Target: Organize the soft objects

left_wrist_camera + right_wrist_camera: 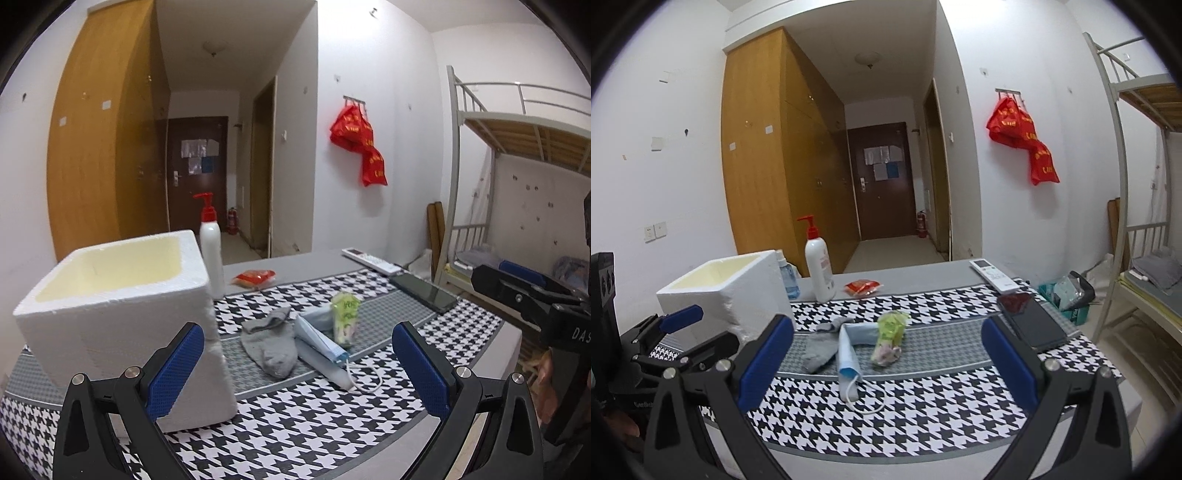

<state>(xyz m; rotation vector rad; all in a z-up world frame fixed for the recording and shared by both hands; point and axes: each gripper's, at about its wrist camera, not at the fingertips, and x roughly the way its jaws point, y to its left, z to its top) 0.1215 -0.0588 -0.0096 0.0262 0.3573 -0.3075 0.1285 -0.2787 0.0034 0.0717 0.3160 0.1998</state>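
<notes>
Sock (pixel 271 345), grey, lies crumpled on the checked cloth (pixel 314 421), mid-table. Mask (pixel 319 345), pale blue, touches its right edge, ear loop trailing toward the near side. Green packet (pixel 345 319) rests against the mask's far end. All three lie loose, none yet in the foam box (pixel 110 295), which stands open-topped just left of the sock.

Left gripper (pixel 297 369): fingers spread wide, empty, hovering low before the sock and box. Right gripper (pixel 886 362): fingers likewise spread, empty, facing mask and packet.

Beyond: pump bottle (pixel 211 254), red sachet (pixel 255 277), phone (pixel 424 291), remote (pixel 371 260).

Step, as judged: the start, nothing sorted. Next move likely calls for lowering one gripper over the sock, pinching a raised fold, then lifting clear of the box rim.
</notes>
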